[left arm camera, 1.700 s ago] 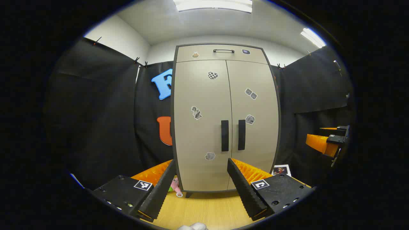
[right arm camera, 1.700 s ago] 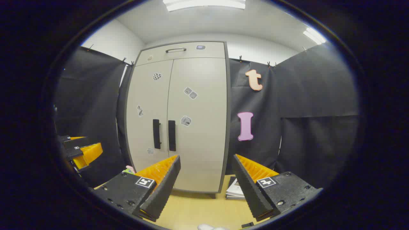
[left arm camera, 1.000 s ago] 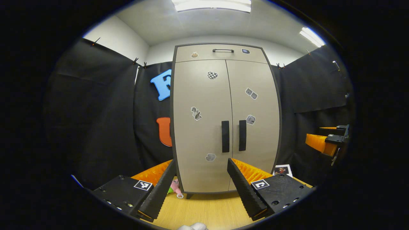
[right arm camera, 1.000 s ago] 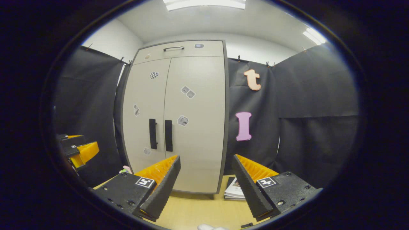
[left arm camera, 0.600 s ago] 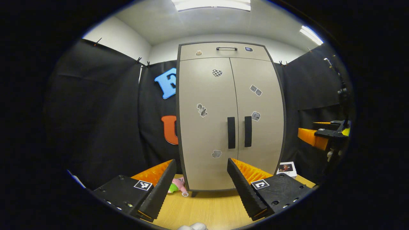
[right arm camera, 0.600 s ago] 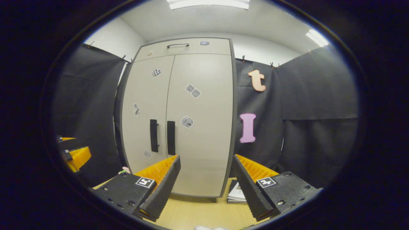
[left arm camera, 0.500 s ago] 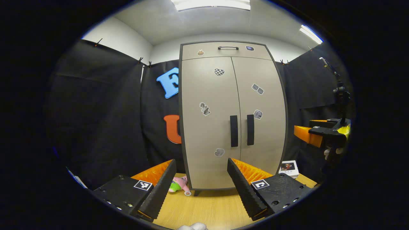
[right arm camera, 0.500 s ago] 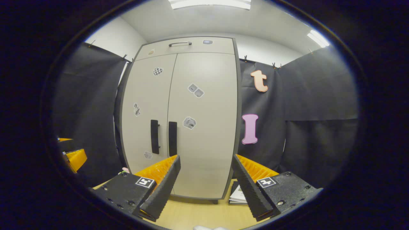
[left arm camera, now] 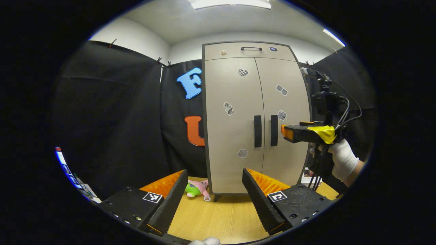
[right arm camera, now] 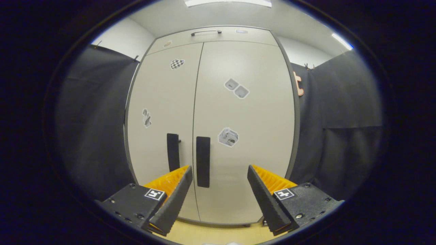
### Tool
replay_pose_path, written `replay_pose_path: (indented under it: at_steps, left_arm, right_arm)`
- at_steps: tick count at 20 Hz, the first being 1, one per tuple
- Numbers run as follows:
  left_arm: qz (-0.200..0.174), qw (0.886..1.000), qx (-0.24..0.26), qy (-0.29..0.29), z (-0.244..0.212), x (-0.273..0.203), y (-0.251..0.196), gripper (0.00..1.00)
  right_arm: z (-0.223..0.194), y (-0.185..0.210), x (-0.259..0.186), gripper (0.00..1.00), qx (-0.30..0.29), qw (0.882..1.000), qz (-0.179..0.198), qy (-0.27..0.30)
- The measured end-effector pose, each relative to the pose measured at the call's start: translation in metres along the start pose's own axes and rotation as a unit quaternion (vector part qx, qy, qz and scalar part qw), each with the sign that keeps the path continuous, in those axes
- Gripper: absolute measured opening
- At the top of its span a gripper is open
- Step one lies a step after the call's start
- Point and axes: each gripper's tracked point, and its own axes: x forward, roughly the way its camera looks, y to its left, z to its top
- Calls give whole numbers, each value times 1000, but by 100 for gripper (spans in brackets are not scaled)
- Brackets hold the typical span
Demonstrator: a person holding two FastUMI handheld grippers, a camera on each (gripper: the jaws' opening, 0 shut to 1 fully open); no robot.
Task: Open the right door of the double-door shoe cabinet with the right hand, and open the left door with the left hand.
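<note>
The beige double-door shoe cabinet (left arm camera: 238, 102) stands upright with both doors closed. Two black vertical handles sit side by side at the middle seam: the left door's handle (left arm camera: 258, 131) and the right door's handle (left arm camera: 274, 130). In the left gripper view my left gripper (left arm camera: 214, 172) is open and holds nothing, well short of the cabinet. My right gripper (left arm camera: 285, 132), held by a gloved hand (left arm camera: 342, 161), hovers just right of the right handle. In the right gripper view the right gripper (right arm camera: 219, 168) is open, close to the right door, with the right handle (right arm camera: 203, 161) just left of its gap.
A pink and green plush toy (left arm camera: 197, 188) lies on the wooden surface (left arm camera: 221, 217) at the cabinet's left foot. A small book (left arm camera: 308, 173) lies by its right foot. A drawer with a thin handle (left arm camera: 251, 48) tops the cabinet. Black cloth walls flank both sides.
The right gripper has moved forward and left, up close to the right door's handle. The left gripper view has drifted so the cabinet sits further right. Both doors stay closed.
</note>
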Motion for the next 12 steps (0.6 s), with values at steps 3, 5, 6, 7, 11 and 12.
replay_pose_path:
  at_steps: [3,5,6,7,11,12]
  left_arm:
    - [11,1000,0,0,1,-8,6,96]
    - [19,1000,3,-2,2,-12,11,96]
    - [24,1000,4,-2,2,-13,14,96]
    - [27,1000,3,-1,2,-15,16,96]
    - [38,999,2,2,-1,-28,23,96]
    - [41,999,0,4,-3,-30,25,96]
  right_arm:
    - [-2,14,28,95,4,1000,3,10]
    - [-5,22,40,89,-1,1000,4,18]
    - [-5,26,46,88,-1,1000,4,17]
    - [-6,28,51,84,-3,1000,0,21]
    - [-13,31,72,65,8,999,-13,39]
    - [-15,31,76,63,15,999,-13,44]
